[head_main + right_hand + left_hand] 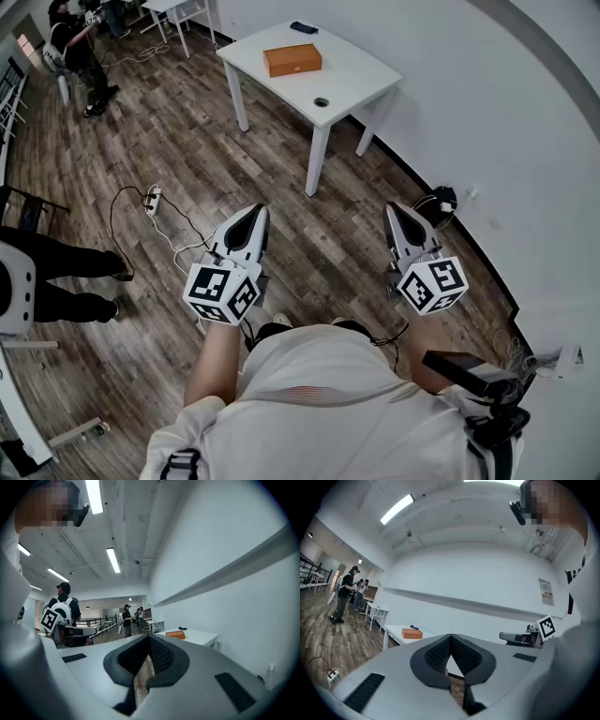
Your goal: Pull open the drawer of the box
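Far ahead, orange box shut on white table; left tongs and right tongs both closed, empty.

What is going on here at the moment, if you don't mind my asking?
A person stands on the wooden floor, holding the left gripper and the right gripper level, both shut and empty. The orange-brown box sits on the white table ahead, well beyond both grippers, and nothing touches it. From here the box looks closed, so the drawer has not been pulled open yet.
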